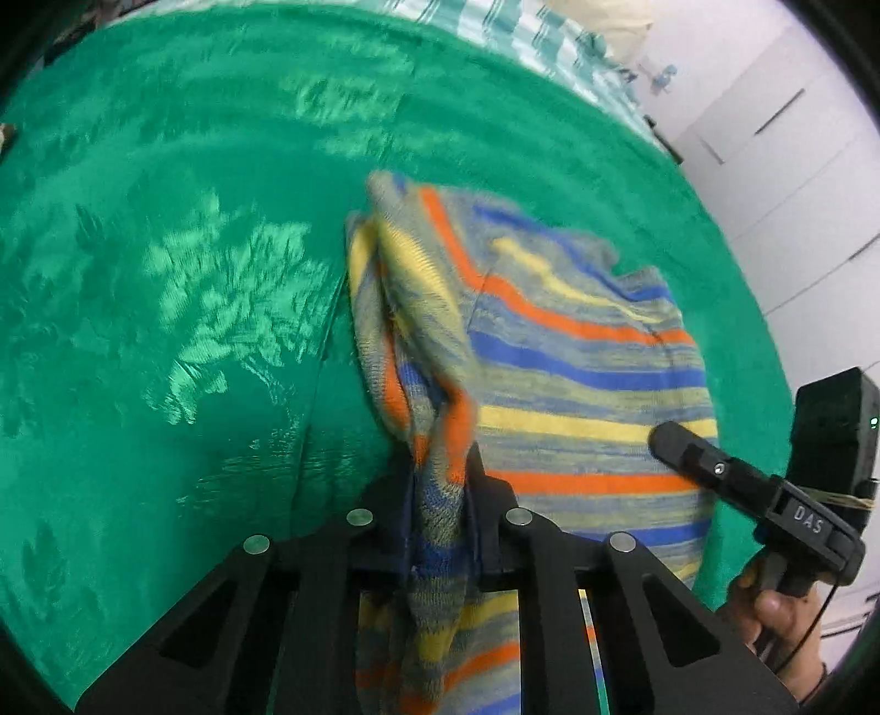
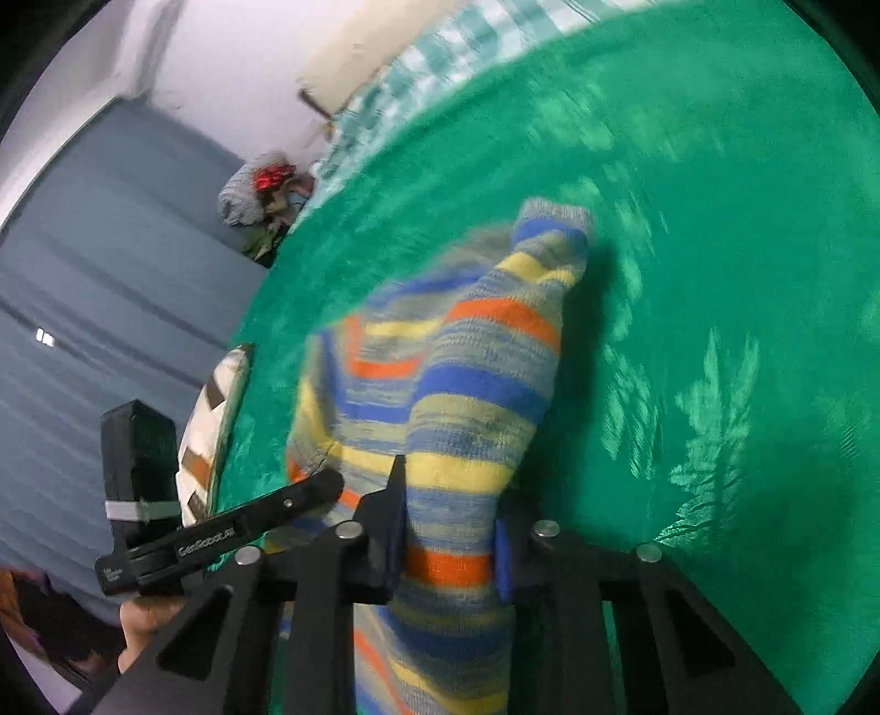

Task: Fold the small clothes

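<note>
A small knitted striped garment [image 1: 550, 352] in blue, yellow, orange and grey hangs over the green bedspread [image 1: 165, 275]. My left gripper [image 1: 440, 478] is shut on a bunched edge of it. My right gripper [image 2: 448, 528] is shut on another part of the garment [image 2: 473, 385], whose sleeve sticks up and away. Each view shows the other gripper beside the cloth: the right one in the left wrist view [image 1: 715, 467], the left one in the right wrist view [image 2: 264, 517]. The cloth is lifted between both grippers.
The green bedspread [image 2: 715, 275] covers the bed. A striped teal-and-white sheet [image 1: 522, 33] lies at the far edge. A patterned cushion [image 2: 214, 429] and a grey bundle with a red item [image 2: 258, 190] sit at the bed's side. White cupboards [image 1: 797, 165] stand beyond.
</note>
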Available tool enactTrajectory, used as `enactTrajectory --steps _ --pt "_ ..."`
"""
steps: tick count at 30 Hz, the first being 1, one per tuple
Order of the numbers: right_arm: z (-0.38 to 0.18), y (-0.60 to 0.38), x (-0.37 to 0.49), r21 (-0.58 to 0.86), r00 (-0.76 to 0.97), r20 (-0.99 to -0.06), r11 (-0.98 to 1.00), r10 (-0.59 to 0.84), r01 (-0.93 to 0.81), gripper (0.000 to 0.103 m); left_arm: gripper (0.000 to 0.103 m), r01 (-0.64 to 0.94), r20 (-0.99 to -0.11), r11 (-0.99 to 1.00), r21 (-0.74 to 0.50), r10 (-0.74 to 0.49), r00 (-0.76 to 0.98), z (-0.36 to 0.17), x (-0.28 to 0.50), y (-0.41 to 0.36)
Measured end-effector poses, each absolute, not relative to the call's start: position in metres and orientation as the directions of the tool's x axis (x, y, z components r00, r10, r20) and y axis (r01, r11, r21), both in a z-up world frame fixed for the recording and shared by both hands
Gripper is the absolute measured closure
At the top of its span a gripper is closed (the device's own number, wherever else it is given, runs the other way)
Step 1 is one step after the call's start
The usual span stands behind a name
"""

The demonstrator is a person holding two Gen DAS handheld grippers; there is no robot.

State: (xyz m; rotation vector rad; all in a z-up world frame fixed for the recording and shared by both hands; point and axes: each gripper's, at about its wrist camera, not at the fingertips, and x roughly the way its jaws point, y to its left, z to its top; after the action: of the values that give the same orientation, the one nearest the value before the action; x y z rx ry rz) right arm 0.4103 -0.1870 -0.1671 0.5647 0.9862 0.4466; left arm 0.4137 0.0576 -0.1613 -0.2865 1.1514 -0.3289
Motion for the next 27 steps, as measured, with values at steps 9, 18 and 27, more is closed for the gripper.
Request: enactTrajectory --steps 9,18,27 --pt "-0.154 -0.212 0.377 0.530 0.427 -0.771 0.848 0.472 0.021 0.050 0.073 0.112 -0.859 0.908 -0.403 -0.418 0.295 -0.149 0.382 0.043" --pt "-0.127 -0.218 0.293 0.273 0.493 -0.836 0.962 0.241 -0.007 0.016 0.009 0.123 -0.799 0.992 0.020 -0.059 0.599 -0.101 0.281 0.038" --pt "-0.095 -0.194 0.195 0.121 0.540 -0.834 0.992 0.117 -0.027 0.007 0.001 0.050 -0.719 0.988 0.148 0.073 0.691 -0.061 0.206 0.053"
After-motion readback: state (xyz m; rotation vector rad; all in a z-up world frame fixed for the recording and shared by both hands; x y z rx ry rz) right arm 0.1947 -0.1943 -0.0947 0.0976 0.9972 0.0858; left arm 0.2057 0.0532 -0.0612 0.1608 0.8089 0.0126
